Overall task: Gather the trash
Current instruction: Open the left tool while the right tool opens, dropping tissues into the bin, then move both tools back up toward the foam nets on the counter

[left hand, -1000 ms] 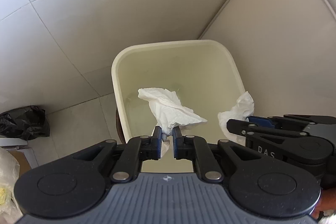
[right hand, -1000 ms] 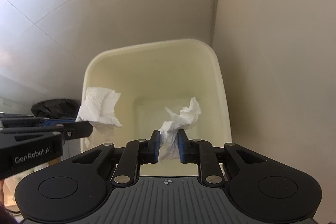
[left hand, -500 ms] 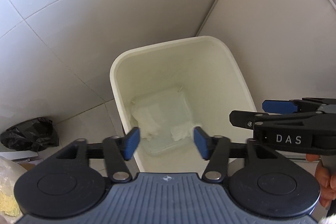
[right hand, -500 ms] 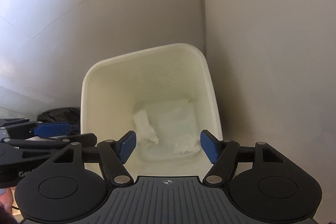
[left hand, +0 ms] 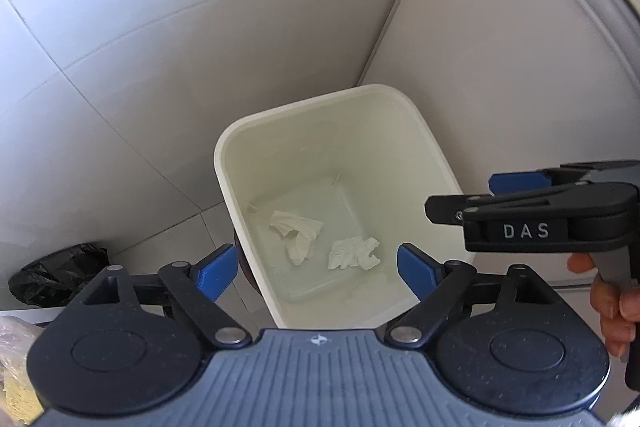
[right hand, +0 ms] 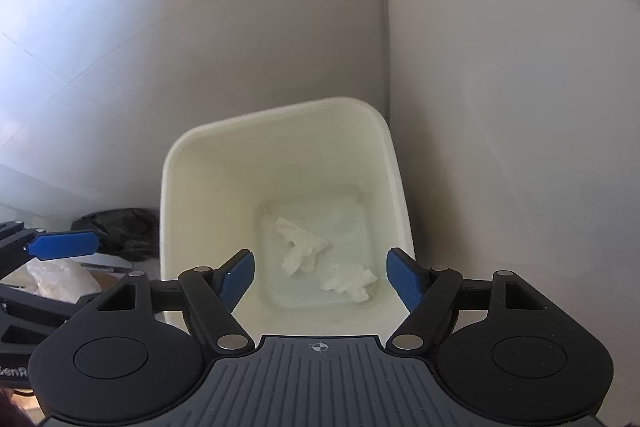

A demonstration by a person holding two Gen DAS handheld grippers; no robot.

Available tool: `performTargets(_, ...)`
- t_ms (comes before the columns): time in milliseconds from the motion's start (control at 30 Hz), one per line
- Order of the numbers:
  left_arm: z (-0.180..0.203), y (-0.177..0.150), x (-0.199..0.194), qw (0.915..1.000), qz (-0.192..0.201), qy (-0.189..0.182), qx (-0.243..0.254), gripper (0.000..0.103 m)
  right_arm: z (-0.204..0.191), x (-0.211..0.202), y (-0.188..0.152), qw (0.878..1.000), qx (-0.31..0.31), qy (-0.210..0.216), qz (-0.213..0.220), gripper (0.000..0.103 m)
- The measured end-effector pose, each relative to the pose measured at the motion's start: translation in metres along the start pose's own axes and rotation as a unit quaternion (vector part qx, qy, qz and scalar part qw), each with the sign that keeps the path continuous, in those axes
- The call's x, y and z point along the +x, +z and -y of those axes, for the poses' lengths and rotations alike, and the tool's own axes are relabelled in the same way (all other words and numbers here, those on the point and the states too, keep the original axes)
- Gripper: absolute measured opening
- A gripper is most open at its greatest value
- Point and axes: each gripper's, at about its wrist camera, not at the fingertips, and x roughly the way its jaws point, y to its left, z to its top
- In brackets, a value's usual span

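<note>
Tissues lie at the bottom of the cream bin (left hand: 434,155) as you hold both grippers above its mouth. Your left gripper (left hand: 318,269) has its blue-padded jaws spread wide with nothing between them, and your right gripper (right hand: 320,275) is spread just as wide and just as bare. Below and ahead of the left gripper's fingers, one crumpled tissue (left hand: 296,233) rests near the middle of the bin floor; a second tissue (left hand: 354,253) sits just beside it, toward your right finger. The right wrist view shows the same pair, the first tissue (right hand: 302,247) farther from you and the second tissue (right hand: 350,279) nearer, both well below the fingertips.

Judging from this, the drop step looks finished: both pieces are inside the bin and neither gripper grips anything. What remains of the task cannot be read from here, since no loose trash is plainly in sight. A black plastic bag (left hand: 56,273) slumps on the floor off to the left of your left gripper, beside the bin, and something pale and crinkled in clear wrap (right hand: 60,277) lies past your left gripper in the right wrist view; whether either counts as trash is unclear.

Your next move likely calls for drawing both grippers back and up, clear of the rim, keeping the jaws apart, then turning to search for further litter.
</note>
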Motion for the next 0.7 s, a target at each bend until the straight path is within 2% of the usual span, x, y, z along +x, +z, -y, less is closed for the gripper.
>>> performTargets(100,0.002,0.001,-0.011,1.0,0.007,0.0,-0.001,0.086,-0.005,-0.009,0.002,1.0,-0.012,-0.009,0.005,0.081)
performTargets(300,0.004,0.0,-0.043,0.9992,0.037,-0.014,-0.005,0.091,-0.013,-0.036,0.005,1.0,-0.022,-0.01,0.019,0.081)
performTargets(500,0.006,-0.003,-0.086,0.9971,0.07,-0.022,-0.017,0.096,-0.016,-0.087,0.004,0.997,-0.025,0.015,0.07,0.087)
performTargets(700,0.008,0.003,-0.12,0.9949,0.097,-0.014,-0.024,0.102,-0.015,-0.139,0.003,0.993,-0.049,0.029,0.106,0.088)
